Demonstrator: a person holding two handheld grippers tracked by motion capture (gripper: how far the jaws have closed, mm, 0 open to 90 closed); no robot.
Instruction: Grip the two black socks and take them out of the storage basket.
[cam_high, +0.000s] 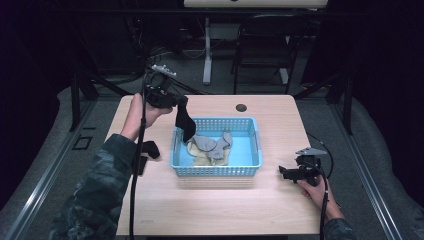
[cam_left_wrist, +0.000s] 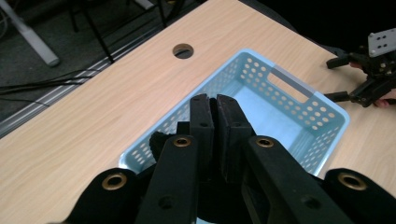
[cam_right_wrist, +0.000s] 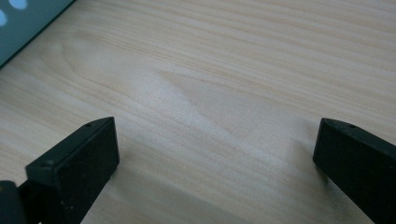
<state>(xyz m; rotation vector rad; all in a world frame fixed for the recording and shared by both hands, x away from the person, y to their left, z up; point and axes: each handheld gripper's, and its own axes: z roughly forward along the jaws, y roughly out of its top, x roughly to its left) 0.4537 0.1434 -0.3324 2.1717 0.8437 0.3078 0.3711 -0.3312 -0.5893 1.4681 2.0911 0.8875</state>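
Note:
My left gripper (cam_high: 178, 103) hangs above the far left corner of a light blue basket (cam_high: 216, 171) and is shut on a black sock (cam_high: 186, 123), which dangles down over the rim. In the left gripper view the jaws (cam_left_wrist: 215, 108) are pressed together, with a bit of the black sock (cam_left_wrist: 157, 140) below them and the basket (cam_left_wrist: 289, 82) beyond. A grey sock (cam_high: 214, 142) and a beige sock (cam_high: 202, 158) lie inside the basket. My right gripper (cam_high: 282, 173) rests on the table right of the basket, open and empty (cam_right_wrist: 215, 140).
Two dark socks (cam_high: 150, 149) lie on the table left of the basket. A round cable hole (cam_high: 241, 107) sits in the tabletop near the far edge. Bare wood (cam_right_wrist: 224, 70) stretches in front of the right jaws, with the basket's corner (cam_right_wrist: 18, 28) at upper left.

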